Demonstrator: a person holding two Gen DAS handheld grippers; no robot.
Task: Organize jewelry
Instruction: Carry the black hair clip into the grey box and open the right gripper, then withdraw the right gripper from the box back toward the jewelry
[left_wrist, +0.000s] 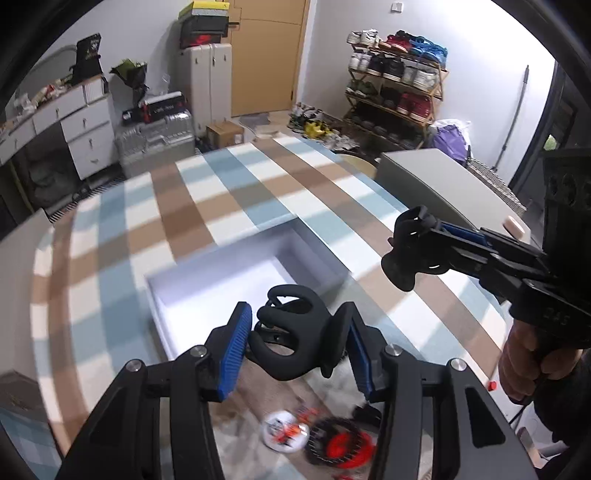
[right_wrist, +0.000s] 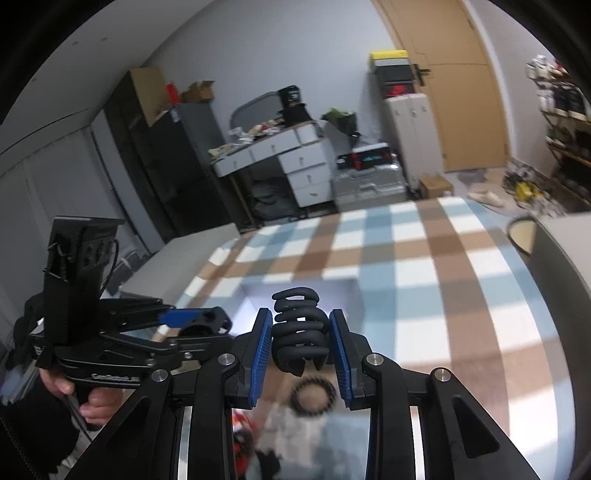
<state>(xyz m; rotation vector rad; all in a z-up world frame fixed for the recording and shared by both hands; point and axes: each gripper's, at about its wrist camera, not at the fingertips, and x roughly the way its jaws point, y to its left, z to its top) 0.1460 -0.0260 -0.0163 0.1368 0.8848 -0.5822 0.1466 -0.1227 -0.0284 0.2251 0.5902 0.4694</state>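
Note:
A black hair claw clip sits between the blue pads of my left gripper, which is shut on it above the near edge of an open white box. My right gripper comes in from the right, shut on a second black claw clip held over the tablecloth beside the box. In the right wrist view that second clip is pinched between the pads of my right gripper, with the white box behind it. My left gripper is at the left there, a hand on its grip.
A checked blue, brown and white tablecloth covers the table. Near me lie a black braided hair ring, a red and black hair tie and a white round piece with orange bits. A grey-white block stands at the table's far right.

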